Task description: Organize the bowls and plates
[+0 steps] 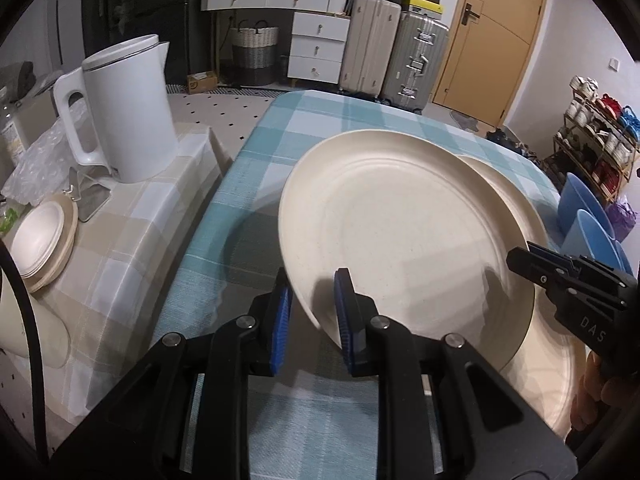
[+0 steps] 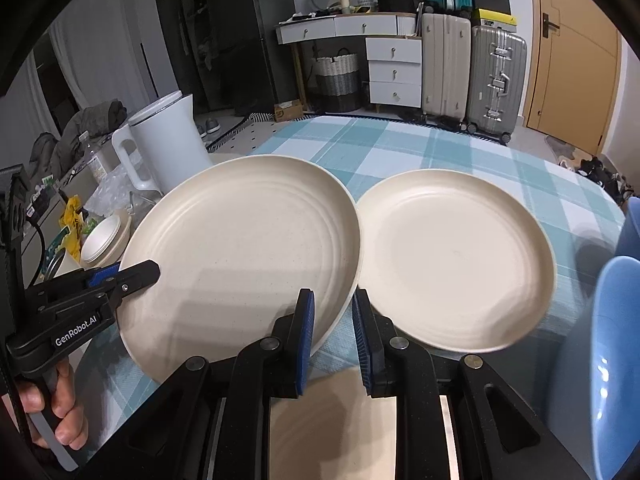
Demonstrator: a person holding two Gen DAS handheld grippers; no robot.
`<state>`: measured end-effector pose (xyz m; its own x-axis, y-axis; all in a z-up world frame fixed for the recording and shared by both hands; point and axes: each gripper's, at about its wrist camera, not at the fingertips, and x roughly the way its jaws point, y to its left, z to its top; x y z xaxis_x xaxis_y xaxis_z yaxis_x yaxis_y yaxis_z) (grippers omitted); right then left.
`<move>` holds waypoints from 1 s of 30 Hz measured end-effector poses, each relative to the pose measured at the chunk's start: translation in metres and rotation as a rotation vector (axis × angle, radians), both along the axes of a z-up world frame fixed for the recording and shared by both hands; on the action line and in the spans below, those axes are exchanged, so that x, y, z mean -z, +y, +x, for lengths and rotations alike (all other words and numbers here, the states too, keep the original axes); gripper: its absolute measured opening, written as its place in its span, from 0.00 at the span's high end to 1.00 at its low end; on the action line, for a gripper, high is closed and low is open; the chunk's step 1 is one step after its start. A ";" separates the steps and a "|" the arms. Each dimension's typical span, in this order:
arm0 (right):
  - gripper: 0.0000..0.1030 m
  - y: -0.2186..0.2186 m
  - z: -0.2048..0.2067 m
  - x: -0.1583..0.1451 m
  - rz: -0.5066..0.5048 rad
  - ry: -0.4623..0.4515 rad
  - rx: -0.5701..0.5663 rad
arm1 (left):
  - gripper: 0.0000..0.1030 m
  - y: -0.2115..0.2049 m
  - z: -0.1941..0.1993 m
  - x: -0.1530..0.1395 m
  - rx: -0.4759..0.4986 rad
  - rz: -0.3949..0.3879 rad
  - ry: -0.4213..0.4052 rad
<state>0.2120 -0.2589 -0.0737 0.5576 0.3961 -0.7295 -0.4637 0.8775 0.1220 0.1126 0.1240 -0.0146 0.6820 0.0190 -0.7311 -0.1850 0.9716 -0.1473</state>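
A large cream plate (image 1: 392, 236) is held tilted above the blue checked table (image 1: 320, 128). My left gripper (image 1: 314, 312) is shut on its near-left rim. My right gripper (image 2: 332, 332) is shut on its opposite rim and shows at the right of the left wrist view (image 1: 536, 268). The same plate fills the left of the right wrist view (image 2: 244, 264). A second cream plate (image 2: 456, 260) lies on the table to its right, partly under the held plate in the left wrist view (image 1: 536, 376). Cream bowls on a plate (image 1: 40, 240) sit on the beige side table.
A white kettle (image 1: 124, 112) stands on the beige side table (image 1: 132, 248), with plastic bags and a phone nearby. Blue bowls (image 2: 612, 360) sit at the table's right edge. Suitcases, drawers and a door stand behind.
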 end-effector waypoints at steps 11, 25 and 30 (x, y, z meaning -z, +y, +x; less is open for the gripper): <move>0.80 -0.039 -0.021 -0.016 0.025 -0.016 0.058 | 0.82 -0.035 -0.010 -0.017 0.087 0.024 -0.009; 0.80 -0.086 -0.053 -0.023 0.031 -0.014 0.152 | 0.81 -0.091 -0.025 -0.032 0.224 0.095 0.010; 0.80 -0.102 -0.062 -0.023 0.023 -0.007 0.185 | 0.81 -0.106 -0.029 -0.033 0.268 0.115 0.014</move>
<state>0.1504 -0.3610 -0.0506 0.6275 0.3033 -0.7171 -0.2960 0.9448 0.1405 0.0837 0.0180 0.0182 0.6637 -0.0776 -0.7440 0.0796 0.9963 -0.0329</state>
